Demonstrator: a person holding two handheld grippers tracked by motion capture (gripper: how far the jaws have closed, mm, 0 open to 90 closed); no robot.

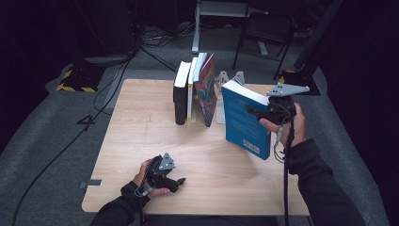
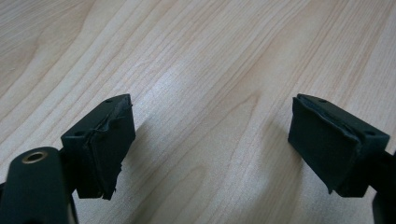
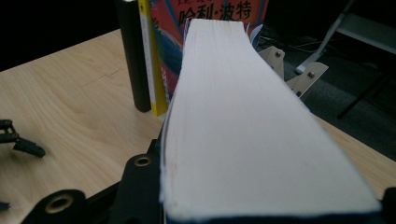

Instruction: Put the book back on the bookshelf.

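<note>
High view shows the right gripper (image 1: 256,112) clamped on a thick blue book (image 1: 244,120), which it holds upright and slightly tilted above the right half of the table (image 1: 141,141), its lower corner close to the wood. Right gripper view looks along the book's white page edge (image 3: 243,126), with the jaws pressing on the covers either side. Near the table's far edge stands a metal bookend (image 1: 221,94), and against its left side a row of three upright books: a black one (image 1: 180,94), a yellow-spined one (image 1: 191,92) and a red-covered one (image 1: 206,89). The left gripper (image 1: 180,181) rests near the front edge, jaws spread wide with bare wood between them.
</note>
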